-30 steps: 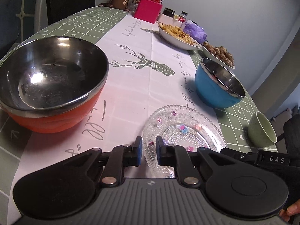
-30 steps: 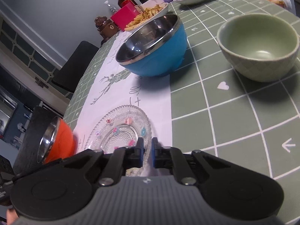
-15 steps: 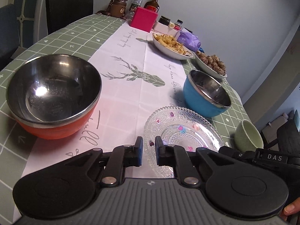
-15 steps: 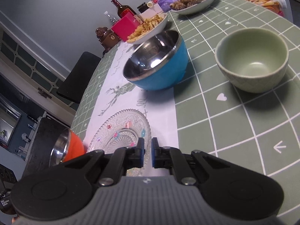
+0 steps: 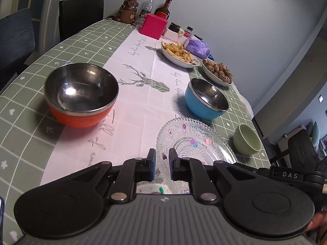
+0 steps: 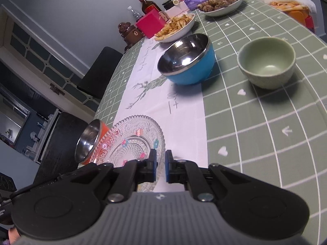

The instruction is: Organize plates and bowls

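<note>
A clear patterned glass plate (image 5: 194,143) is gripped at its rim from both sides. My left gripper (image 5: 162,164) is shut on its near-left edge and my right gripper (image 6: 161,168) is shut on its right edge (image 6: 134,140); the plate looks lifted off the table. An orange steel-lined bowl (image 5: 81,94) sits on the left, also in the right wrist view (image 6: 92,140). A blue steel-lined bowl (image 5: 206,100) (image 6: 187,59) and a small green ceramic bowl (image 5: 247,140) (image 6: 266,61) sit to the right.
A green checked tablecloth (image 5: 30,143) with a white deer runner covers the table. Two dishes of food (image 5: 179,53) (image 5: 217,72), a pink box (image 5: 153,26), bottles and jars stand at the far end. Dark chairs (image 5: 81,14) stand on the left.
Both grippers have risen and drawn back with the glass plate held between them. The bowls look smaller and farther away. The bowls have not moved.
</note>
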Tool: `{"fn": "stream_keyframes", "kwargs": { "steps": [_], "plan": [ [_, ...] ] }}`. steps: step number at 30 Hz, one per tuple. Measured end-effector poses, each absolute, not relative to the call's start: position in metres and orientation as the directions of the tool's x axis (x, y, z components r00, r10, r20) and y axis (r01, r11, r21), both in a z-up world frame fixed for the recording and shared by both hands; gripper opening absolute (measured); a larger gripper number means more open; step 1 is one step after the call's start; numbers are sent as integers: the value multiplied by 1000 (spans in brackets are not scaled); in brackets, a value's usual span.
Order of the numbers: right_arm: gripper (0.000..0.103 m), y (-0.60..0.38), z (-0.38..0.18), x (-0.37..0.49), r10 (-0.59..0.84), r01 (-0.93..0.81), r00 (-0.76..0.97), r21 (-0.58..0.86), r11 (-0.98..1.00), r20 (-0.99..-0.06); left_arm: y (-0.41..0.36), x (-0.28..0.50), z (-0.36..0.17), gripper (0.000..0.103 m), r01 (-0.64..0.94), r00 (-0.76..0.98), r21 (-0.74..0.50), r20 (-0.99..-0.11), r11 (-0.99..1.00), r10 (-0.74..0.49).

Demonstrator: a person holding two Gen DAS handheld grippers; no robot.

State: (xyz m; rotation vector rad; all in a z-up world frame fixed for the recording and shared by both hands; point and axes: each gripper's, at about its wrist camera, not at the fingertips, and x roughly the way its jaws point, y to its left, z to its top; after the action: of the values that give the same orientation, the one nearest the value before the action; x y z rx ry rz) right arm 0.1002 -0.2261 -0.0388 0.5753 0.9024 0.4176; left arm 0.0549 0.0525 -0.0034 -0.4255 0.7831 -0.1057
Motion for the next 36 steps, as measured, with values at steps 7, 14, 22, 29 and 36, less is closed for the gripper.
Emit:
{"fn": "stream_keyframes", "kwargs": {
  "steps": [7,14,22,29,36],
  "plan": [
    [6,-220,-39,71,591,-127,530,632,764,-608,62,18,-8,14,-72,692,-425,-673,902,-262],
    [6,-206,-56,50,612,-151,456,622,768,-646,67,-5,-25,14,-109,647,-364,-732,925,-212],
    [6,-195,-68,46,584,-171,419,572,803,-695,65,-16,-34,14,-96,635,-318,-750,943,-188],
    [6,-188,-69,44,555,-199,418,524,828,-719,63,-15,-40,14,-110,619,-303,-766,947,-174],
    [7,-180,-65,42,529,-247,429,468,849,-732,63,-15,-43,14,-124,607,-288,-779,950,-157]
  ]
}}
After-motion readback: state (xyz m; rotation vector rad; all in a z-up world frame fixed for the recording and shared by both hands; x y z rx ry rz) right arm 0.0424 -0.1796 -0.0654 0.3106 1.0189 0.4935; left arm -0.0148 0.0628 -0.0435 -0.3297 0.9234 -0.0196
